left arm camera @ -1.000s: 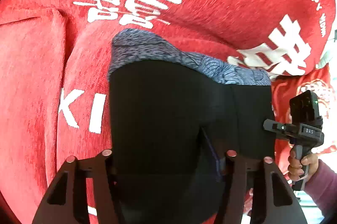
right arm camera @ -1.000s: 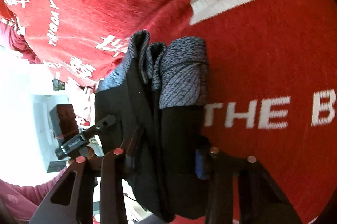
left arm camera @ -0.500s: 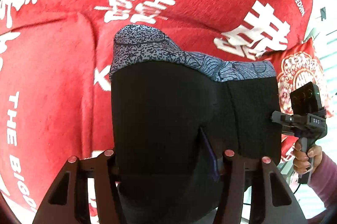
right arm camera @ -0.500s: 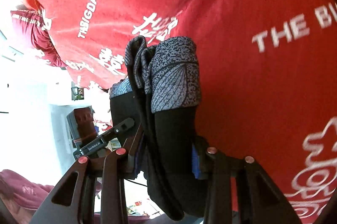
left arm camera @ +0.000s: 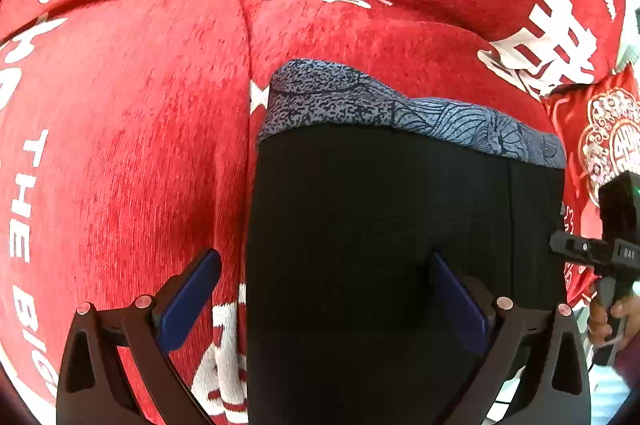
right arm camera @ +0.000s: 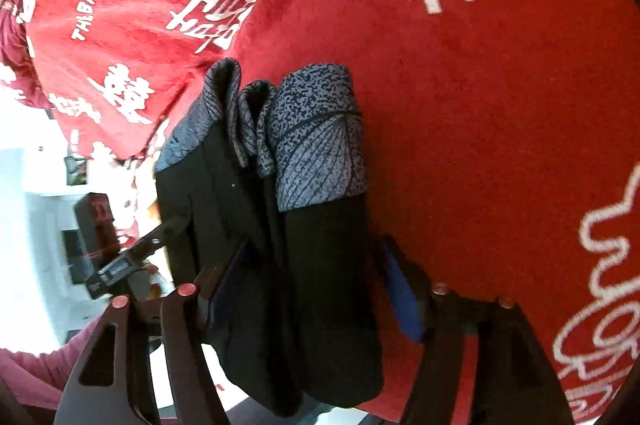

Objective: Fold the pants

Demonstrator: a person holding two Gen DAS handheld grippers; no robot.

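Observation:
The folded black pants [left arm camera: 380, 225], with a grey-blue patterned waistband [left arm camera: 400, 109], rest on the red sofa cover [left arm camera: 120, 145]. My left gripper [left arm camera: 324, 301] is over their near end with its jaws opening wide. One blue pad [left arm camera: 192, 297] stands over red cloth and the other over the black fabric, neither pressing. In the right wrist view the pants [right arm camera: 320, 265] show several stacked layers. My right gripper [right arm camera: 316, 289] straddles them with its jaws opening, its right pad [right arm camera: 402, 297] clear of the cloth.
White lettering covers the red sofa cover [right arm camera: 480, 105]. A seam [left arm camera: 244, 65] splits two seat cushions left of the pants. A red patterned cushion [left arm camera: 600, 145] lies at the right edge. A hand [left arm camera: 612, 313] holds the right gripper; a pink sleeve [right arm camera: 24, 373] shows low left.
Both grippers were clamped on the pants and have now spread their jaws off the fabric. Both have slid across the sofa with the pants, which now rest on the cover.

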